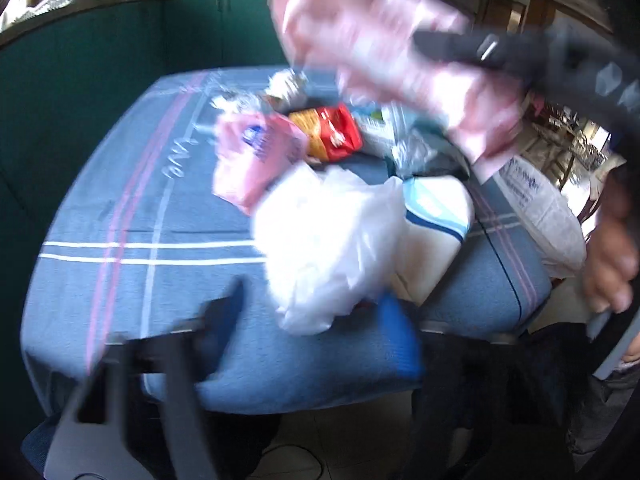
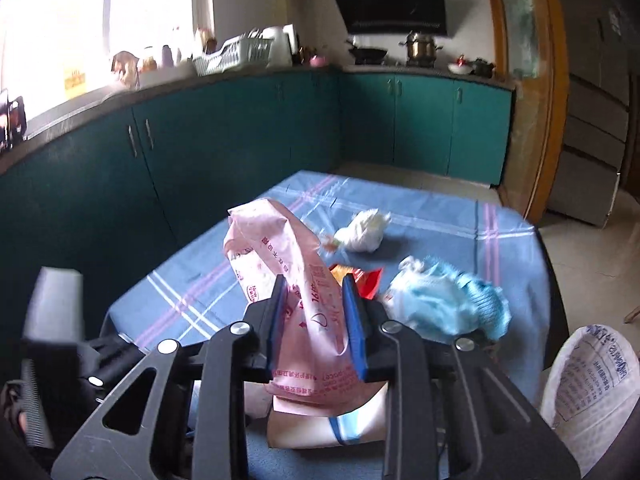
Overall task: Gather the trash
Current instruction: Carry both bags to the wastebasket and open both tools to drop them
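Note:
My right gripper is shut on a pink plastic wrapper and holds it above the blue checked tablecloth. In the left wrist view the same wrapper hangs blurred at the top from the right gripper. My left gripper is open over the near table edge, its jaws apart around a crumpled white plastic bag. Further back lie another pink wrapper, a red snack packet and silver foil wrappers.
A white woven sack stands open beside the table at the right; it also shows in the left wrist view. A white and blue pouch lies by the bag. Crumpled white paper and a light blue bag lie on the table. Teal cabinets stand behind.

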The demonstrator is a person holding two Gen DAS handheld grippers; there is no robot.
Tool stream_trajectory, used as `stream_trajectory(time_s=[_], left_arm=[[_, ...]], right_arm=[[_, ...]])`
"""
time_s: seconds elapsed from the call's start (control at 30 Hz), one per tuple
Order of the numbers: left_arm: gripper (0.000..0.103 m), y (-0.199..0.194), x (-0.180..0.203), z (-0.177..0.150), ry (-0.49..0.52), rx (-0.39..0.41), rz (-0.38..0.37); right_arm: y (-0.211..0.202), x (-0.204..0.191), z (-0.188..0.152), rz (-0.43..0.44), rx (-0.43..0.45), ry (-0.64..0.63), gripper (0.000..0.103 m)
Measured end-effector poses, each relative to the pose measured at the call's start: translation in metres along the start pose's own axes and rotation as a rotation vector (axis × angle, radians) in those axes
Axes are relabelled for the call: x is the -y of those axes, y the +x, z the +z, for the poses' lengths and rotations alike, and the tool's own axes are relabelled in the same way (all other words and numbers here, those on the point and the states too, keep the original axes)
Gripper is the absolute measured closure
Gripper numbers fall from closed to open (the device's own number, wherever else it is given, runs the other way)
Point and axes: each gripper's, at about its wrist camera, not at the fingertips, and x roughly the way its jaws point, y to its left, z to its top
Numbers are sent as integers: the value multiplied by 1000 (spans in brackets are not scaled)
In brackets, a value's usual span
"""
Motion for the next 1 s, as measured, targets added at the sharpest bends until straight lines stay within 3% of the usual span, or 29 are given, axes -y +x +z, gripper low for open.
stream_trajectory(time_s=[0.17, 0.37, 0.53, 0.73, 0.83, 1.0], left_arm=[[79, -2, 6, 4, -4, 13, 30], [80, -38, 13, 17, 18, 128, 77], [80, -63, 40, 42, 132, 230, 55], [80, -46, 102, 85, 278, 228, -58], [80, -24, 148, 101, 375, 229, -79], [80, 18, 226, 115, 487, 163, -212]], right_arm=[[-27, 18, -3, -115, 68, -7, 75], [-57, 64, -18, -224, 115, 77, 74], [-77, 113, -42, -369, 121, 158, 74], [-97, 177, -84, -586, 100, 287, 74], [-98, 206, -108, -642, 74, 355, 74], [-93, 241, -142, -753, 21, 429, 74]])
